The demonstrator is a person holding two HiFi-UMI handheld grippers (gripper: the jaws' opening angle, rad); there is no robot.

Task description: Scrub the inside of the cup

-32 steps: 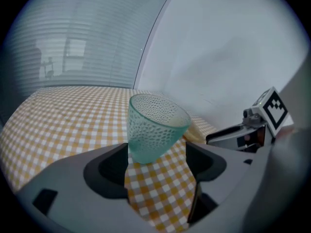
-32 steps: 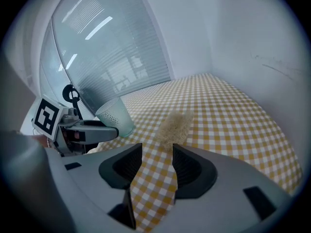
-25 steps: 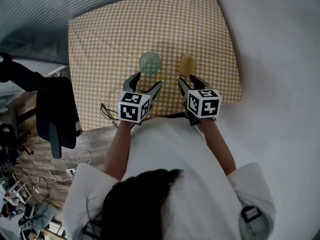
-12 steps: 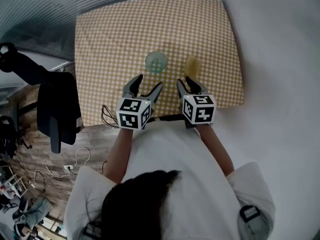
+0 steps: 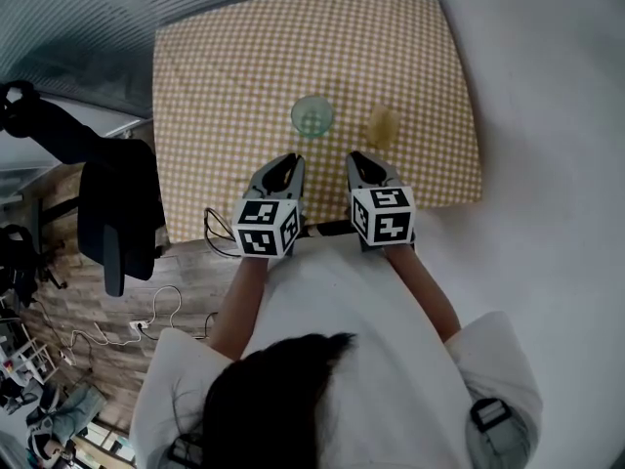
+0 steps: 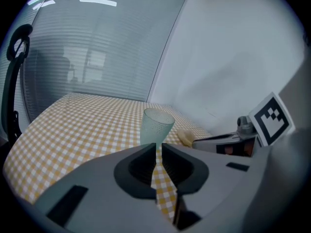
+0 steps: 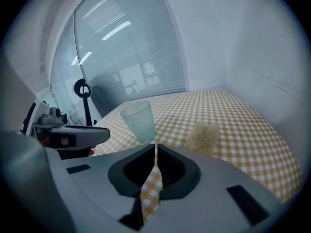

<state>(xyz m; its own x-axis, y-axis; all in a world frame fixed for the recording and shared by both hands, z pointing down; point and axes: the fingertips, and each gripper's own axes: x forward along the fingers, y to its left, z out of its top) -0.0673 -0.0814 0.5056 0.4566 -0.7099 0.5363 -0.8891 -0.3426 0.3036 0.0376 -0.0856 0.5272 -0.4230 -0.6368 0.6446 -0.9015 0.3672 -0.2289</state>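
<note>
while both grippers' (image 5: 283,167) (image 5: 363,162) fingers (image 6: 138,166) just closed empty, only their views show cup (image 6: 156,125) dimples.

A black chair (image 5: 112,225) stands beside the checked table (image 5: 225,86).

The foot of the cup (image 6: 156,125) is hidden behind the left tool (image 6: 156,145) in the left gripper view. The lower edge of the sponge (image 7: 203,136) is covered by the right tool (image 7: 155,144) in the right gripper view. The cup's inside cannot be resolved from the head view.
</note>
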